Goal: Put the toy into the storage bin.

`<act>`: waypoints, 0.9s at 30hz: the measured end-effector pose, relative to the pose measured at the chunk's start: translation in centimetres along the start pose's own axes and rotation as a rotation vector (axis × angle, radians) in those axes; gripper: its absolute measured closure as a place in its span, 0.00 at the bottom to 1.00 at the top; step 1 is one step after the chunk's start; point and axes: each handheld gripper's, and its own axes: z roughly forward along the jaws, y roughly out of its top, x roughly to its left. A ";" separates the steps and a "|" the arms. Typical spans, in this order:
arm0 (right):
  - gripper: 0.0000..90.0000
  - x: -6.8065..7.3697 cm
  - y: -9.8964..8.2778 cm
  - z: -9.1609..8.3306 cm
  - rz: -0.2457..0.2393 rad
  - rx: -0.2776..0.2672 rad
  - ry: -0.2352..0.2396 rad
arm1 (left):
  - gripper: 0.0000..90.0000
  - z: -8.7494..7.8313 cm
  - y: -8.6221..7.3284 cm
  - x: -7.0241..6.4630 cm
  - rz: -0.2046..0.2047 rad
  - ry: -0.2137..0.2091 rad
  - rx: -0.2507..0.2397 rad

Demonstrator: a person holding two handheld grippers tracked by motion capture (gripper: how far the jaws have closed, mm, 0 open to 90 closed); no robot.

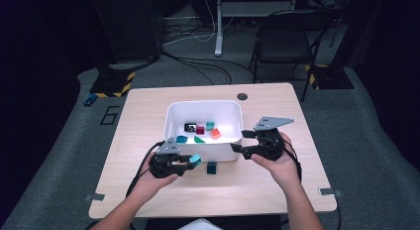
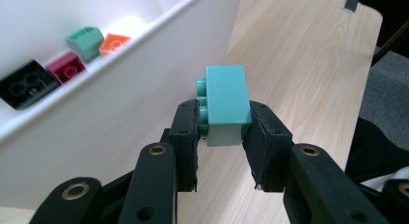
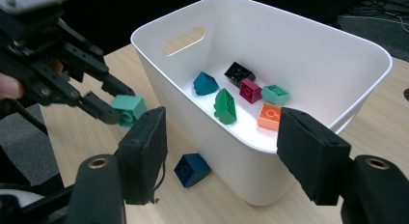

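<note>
I count one white bin (image 3: 308,151) on one wooden table (image 1: 277,185).

Bricks inside the bin, six in all:
- one black brick (image 3: 239,73)
- one dark red brick (image 3: 250,91)
- one mint brick (image 3: 275,94)
- one orange brick (image 3: 269,116)
- one green brick (image 3: 225,106)
- one teal sloped brick (image 3: 205,83)

Bricks outside the bin, two:
- one dark blue brick (image 3: 191,170) on the table beside the bin wall
- one turquoise brick (image 2: 225,104) clamped in my left gripper (image 2: 222,137)

Eight bricks altogether. Two grippers: the left, and the right gripper (image 3: 222,151) with nothing between its parted jaws.
</note>
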 end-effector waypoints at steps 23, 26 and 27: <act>0.38 -0.2 -0.1 0.0 0.006 0.000 -0.001 | 0.74 -2.1 7.0 3.3 0.001 0.000 0.000; 0.38 -0.2 -0.1 -0.1 0.010 -0.003 -0.003 | 0.74 -2.0 8.1 3.8 -0.007 0.003 -0.003; 0.38 -0.2 -0.1 -0.1 0.010 -0.003 -0.003 | 0.74 -2.0 8.5 4.0 -0.007 0.005 -0.004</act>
